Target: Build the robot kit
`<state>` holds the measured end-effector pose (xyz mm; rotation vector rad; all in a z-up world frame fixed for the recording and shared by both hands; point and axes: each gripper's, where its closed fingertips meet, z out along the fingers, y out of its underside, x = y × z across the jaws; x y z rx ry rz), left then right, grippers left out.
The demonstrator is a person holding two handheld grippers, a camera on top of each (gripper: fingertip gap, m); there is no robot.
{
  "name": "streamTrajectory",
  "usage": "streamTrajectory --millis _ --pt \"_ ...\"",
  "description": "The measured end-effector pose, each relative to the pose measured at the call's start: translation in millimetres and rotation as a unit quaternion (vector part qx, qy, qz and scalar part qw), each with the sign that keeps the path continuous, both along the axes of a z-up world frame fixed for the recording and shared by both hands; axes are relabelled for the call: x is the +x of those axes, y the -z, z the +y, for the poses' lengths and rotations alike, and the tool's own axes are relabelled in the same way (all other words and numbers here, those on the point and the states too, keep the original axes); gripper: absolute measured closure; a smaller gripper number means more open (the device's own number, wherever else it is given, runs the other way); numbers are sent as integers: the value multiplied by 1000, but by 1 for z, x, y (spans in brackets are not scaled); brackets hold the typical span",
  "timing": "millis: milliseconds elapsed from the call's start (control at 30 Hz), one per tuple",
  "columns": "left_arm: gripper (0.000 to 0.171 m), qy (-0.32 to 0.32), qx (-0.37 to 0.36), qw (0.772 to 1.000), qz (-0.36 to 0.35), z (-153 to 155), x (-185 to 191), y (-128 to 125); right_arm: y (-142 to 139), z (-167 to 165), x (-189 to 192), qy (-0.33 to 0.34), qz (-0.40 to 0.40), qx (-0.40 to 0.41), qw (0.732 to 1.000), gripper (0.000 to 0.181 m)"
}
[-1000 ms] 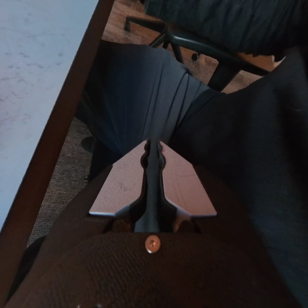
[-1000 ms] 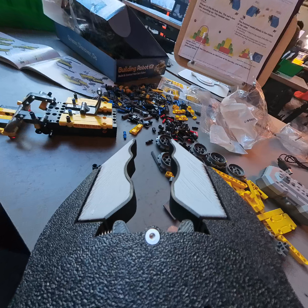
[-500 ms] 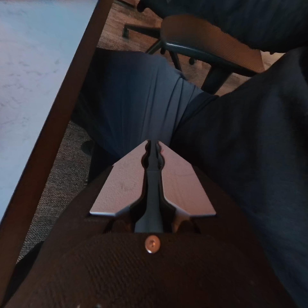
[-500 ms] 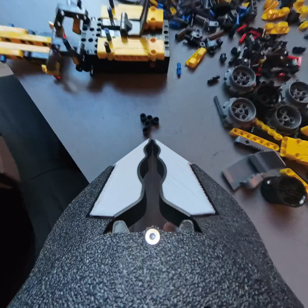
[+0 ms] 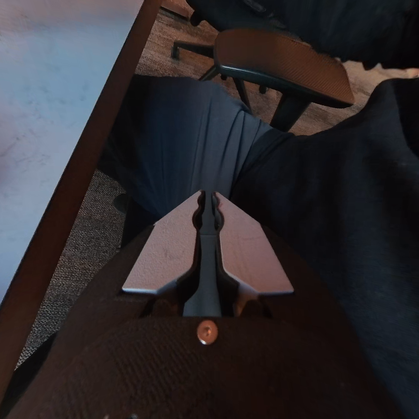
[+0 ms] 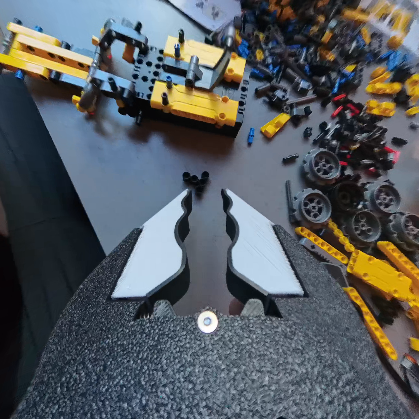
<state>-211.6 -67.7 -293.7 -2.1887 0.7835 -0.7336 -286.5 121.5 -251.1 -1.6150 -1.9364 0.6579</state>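
My right gripper (image 6: 206,191) is open and empty, low over a dark table (image 6: 136,170). A small black multi-hole connector (image 6: 196,180) lies just ahead of its left fingertip, apart from it. A partly built yellow and black brick model (image 6: 172,90) stands farther ahead on the left. My left gripper (image 5: 208,192) is shut and empty. It hangs beside the table edge (image 5: 74,192), pointing at a person's leg in blue-grey trousers (image 5: 192,147).
Several grey wheels (image 6: 322,165) and a heap of small black, blue, red and yellow parts (image 6: 328,68) lie to the right. Yellow beams (image 6: 376,274) lie at the near right. The table's edge runs down the left. A chair armrest (image 5: 283,65) stands over carpet (image 5: 79,238). Across from one pair of fingers to the other is roughly 20 cm.
My right gripper tilted down toward the table, shut half a second ago, and has opened again near the black connector. My left gripper stays shut and has drifted slightly.
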Motion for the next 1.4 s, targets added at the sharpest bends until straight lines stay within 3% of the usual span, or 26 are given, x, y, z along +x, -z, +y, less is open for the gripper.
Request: streamTrajectory --millis 100,233,300,400,500,667,767,900,1067,1200,1400 --pt "170 0 -3 1000 2 0 0 2 15 -22 4 -37 -49 -72 996 153" --pt "170 -7 -2 1000 -4 1 -2 0 9 -41 8 -63 -29 -72 995 159" --pt "170 -8 -5 1000 -8 1 -3 0 0 -36 8 -41 -9 -63 997 160" --pt "170 -7 -9 1000 -10 1 -2 1 -10 -23 -2 -28 25 -26 999 148" --pt "170 -4 -9 1000 -10 0 -1 1 -1 -18 -12 -58 16 -4 998 143" --pt "170 -5 -7 1000 -2 1 -2 2 7 -25 -23 -101 3 -40 994 147" --pt "169 -12 -9 1000 -10 -1 -5 -2 15 -25 -19 -96 -17 -37 995 159" --pt "167 -32 -4 999 -14 -13 -19 -8 15 -21 -11 -56 -3 -38 998 160" --pt "170 -51 18 997 58 -14 -56 0 13 -12 -7 4 36 -49 998 159" --pt "170 -63 14 998 27 -13 -64 -5 8 -3 -11 35 58 -41 997 154" --pt "165 -48 1 999 2 -18 -56 -11 15 -6 -10 26 36 -57 997 152"
